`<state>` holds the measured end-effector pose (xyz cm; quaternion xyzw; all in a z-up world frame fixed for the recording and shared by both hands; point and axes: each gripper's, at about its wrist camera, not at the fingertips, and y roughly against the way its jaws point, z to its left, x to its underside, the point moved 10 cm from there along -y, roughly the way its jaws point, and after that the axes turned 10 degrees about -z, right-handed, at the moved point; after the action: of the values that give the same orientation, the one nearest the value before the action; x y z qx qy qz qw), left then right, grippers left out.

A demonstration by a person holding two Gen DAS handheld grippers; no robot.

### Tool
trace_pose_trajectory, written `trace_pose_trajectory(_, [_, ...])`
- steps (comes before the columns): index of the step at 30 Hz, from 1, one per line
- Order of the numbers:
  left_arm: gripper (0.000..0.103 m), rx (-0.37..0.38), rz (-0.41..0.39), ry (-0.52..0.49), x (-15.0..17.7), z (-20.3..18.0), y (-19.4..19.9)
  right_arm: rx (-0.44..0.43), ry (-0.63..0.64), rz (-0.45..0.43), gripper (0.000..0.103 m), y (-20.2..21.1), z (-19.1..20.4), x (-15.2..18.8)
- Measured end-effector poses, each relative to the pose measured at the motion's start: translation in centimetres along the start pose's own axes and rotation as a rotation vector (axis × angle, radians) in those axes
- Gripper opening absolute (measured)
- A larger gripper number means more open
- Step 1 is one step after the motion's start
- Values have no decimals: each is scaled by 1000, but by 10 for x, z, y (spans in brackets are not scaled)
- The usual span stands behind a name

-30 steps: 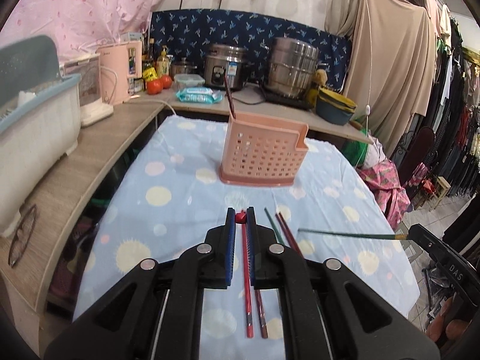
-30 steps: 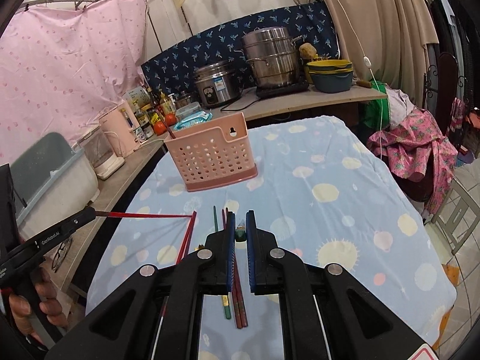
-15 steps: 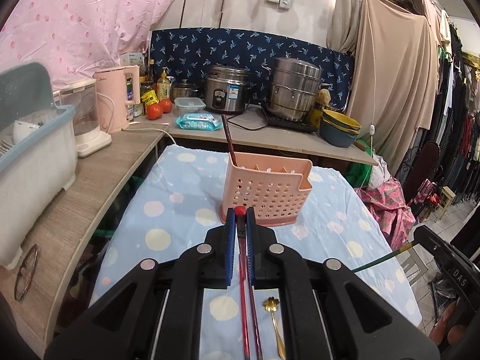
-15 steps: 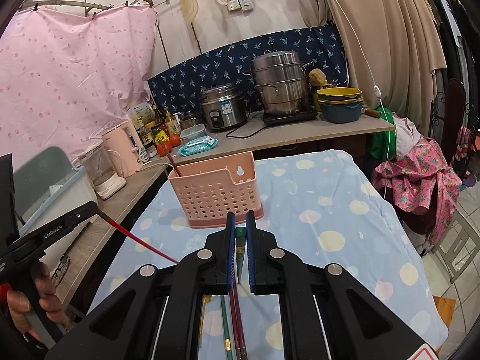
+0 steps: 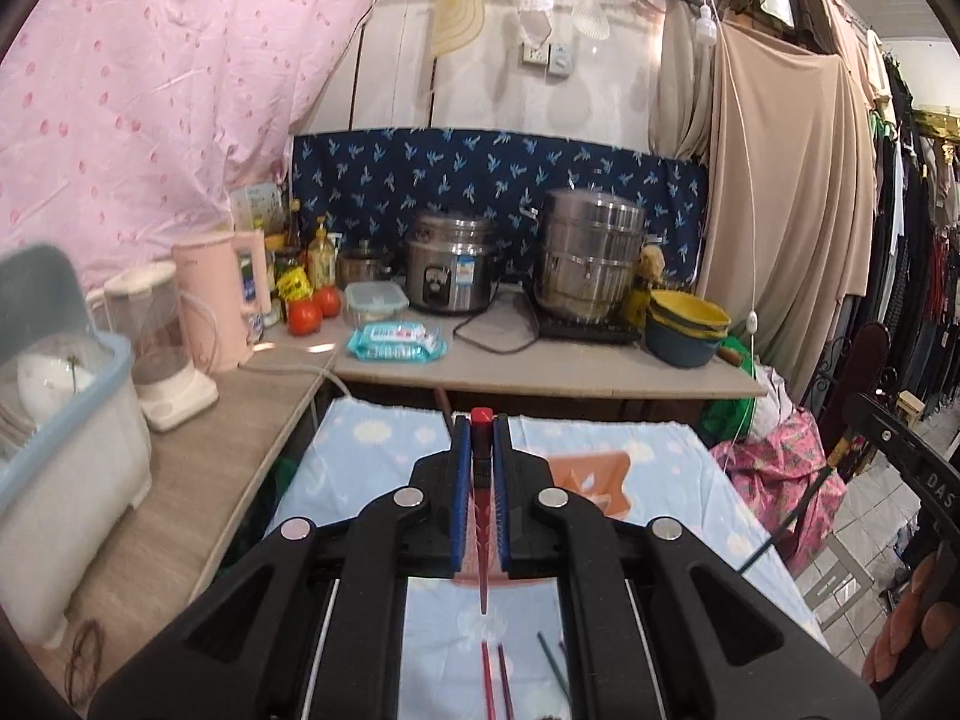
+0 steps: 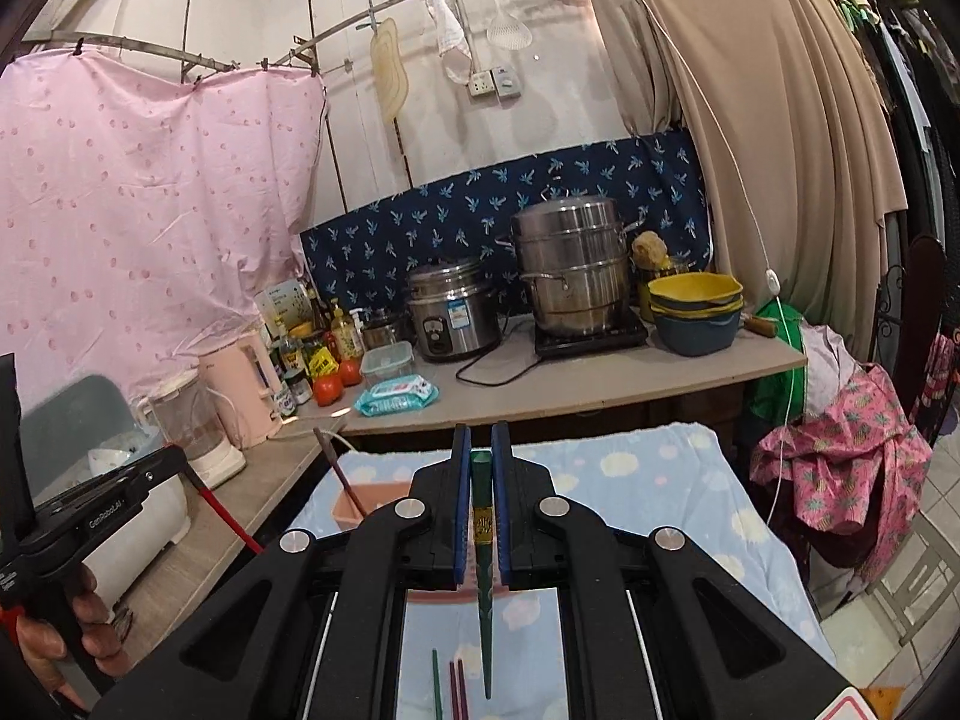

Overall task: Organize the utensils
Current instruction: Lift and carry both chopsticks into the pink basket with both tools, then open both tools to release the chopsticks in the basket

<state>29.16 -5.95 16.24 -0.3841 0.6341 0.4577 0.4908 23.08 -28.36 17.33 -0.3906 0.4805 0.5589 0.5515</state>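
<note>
Left wrist view: left gripper [image 5: 479, 420] clamped on red chopstick [image 5: 482, 546], tip hanging free above blue spotted tablecloth [image 5: 372, 450]; loose chopsticks [image 5: 498, 681] on cloth below; pink basket [image 5: 594, 480] just behind jaws. Right wrist view: pink basket at left, dark chopstick [image 6: 342, 471] standing in it; right gripper [image 6: 480, 450] clamped on green chopstick [image 6: 483, 588], tip hanging above cloth.

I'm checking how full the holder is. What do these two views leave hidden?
- Pink utensil holder: left wrist view, mostly behind the left gripper.
- Holder compartments: right wrist view, behind the right gripper; one dark chopstick shows.
- Table chopsticks: cut off at the bottom edge.
</note>
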Motion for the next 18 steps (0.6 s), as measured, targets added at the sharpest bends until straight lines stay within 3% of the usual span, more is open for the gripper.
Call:
trace_pose_trajectory(6, [7,-1,-107,-13,-56,-6,-19,-36,-19,-92,7,-40,15,-49])
trace_pose_trajectory(10, [7,-6,-138,-13,-75,-8,-35,-60,-44,-134,7,-66,25,-66])
trace_pose_trajectory(14, [7,-6,-133,-8,-75,-7,-58,-78,-60,-128,7,-94,33,-64])
trace_pose_trajectory(18, [7,-4,-89,5,-55,-3,-82,-72,-48,-71,7,-123,36,-39])
